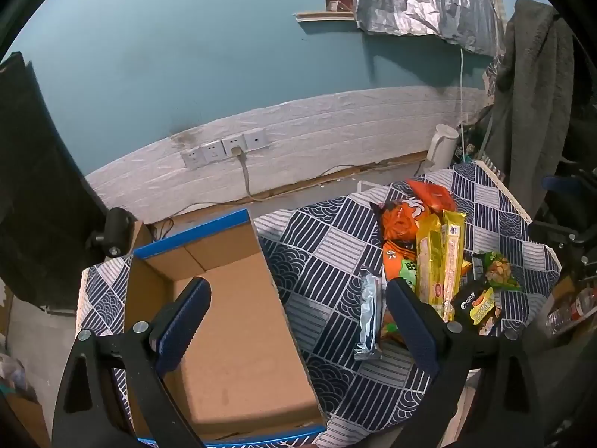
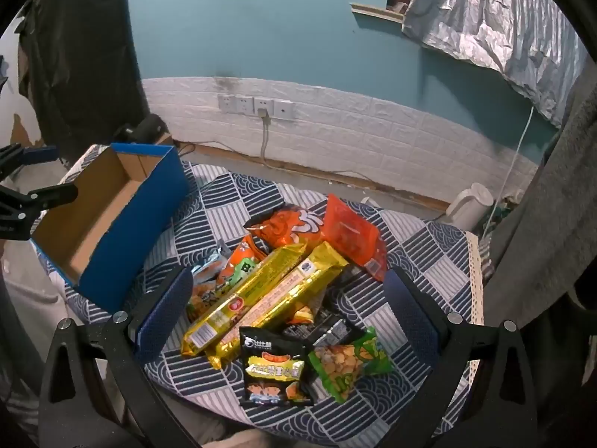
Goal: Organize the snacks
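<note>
We are holding the left gripper spread wide and gripping nothing, tilted down with one finger over the cardboard box and the other beside the snack pile. The right gripper is likewise standing fully apart and empty, hovering above the pile, with the two long gold packs lying between its fingers but untouched, as far as we can judge.

Progress: we are reading this as the very start. The box, blue on the outside with a bare brown floor, is showing no snack inside in either view. Everything is still lying in a loose heap on the patterned tablecloth, beside the box: the orange bags, a red-orange pouch, a black packet and a green packet nearest us, and a silver packet lying apart, closest to the box wall. All of it is left to move, if the box is the intended place; we are only assuming that.

Hard to make out: several packs are buried under the gold ones, so we are not counting them. The near end of the box is cut off by the left gripper's frame. A dark wrapper under the green packet is mostly hidden. Printing on the wrappers is too small for us to read. The table's right edge is disappearing behind a grey hanging cloth.
</note>
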